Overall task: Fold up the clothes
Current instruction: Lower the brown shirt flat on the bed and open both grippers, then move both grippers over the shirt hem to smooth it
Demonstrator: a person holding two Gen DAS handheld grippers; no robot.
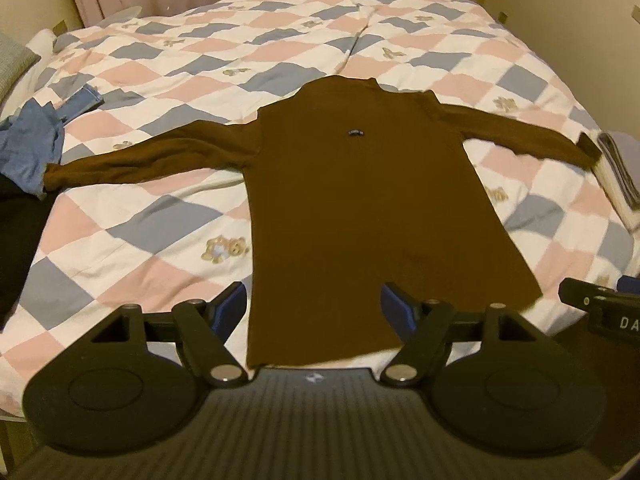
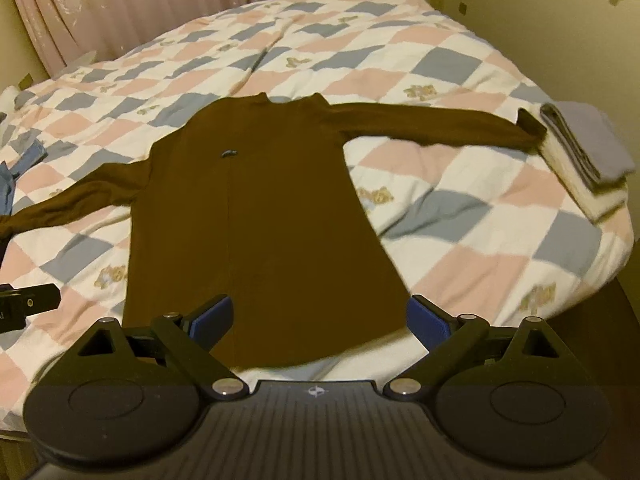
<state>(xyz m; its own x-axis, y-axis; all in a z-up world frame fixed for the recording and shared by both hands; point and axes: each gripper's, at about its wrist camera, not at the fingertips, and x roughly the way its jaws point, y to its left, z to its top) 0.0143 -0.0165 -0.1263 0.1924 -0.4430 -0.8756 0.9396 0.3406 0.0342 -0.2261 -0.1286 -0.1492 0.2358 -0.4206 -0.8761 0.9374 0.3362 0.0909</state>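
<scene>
A brown long-sleeved top (image 1: pixel 360 208) lies flat on the checked quilt (image 1: pixel 132 240), both sleeves spread sideways and its collar toward the far side. My left gripper (image 1: pixel 314 304) hovers above the hem's left part, open, nothing between its blue pads (image 1: pixel 232 304). In the right wrist view the same top (image 2: pixel 260 220) fills the middle. My right gripper (image 2: pixel 320 318) hangs over the hem's right part, open wide and empty. Each gripper shows at the edge of the other's view: the right gripper (image 1: pixel 600 308) and the left gripper (image 2: pixel 28 306).
A crumpled blue denim garment (image 1: pixel 32 148) and a black cloth (image 1: pixel 16 240) lie at the left end of the bed. A folded stack of clothes (image 2: pixel 584 152) sits by the right sleeve's cuff. Pink curtains (image 2: pixel 120 8) hang behind the bed.
</scene>
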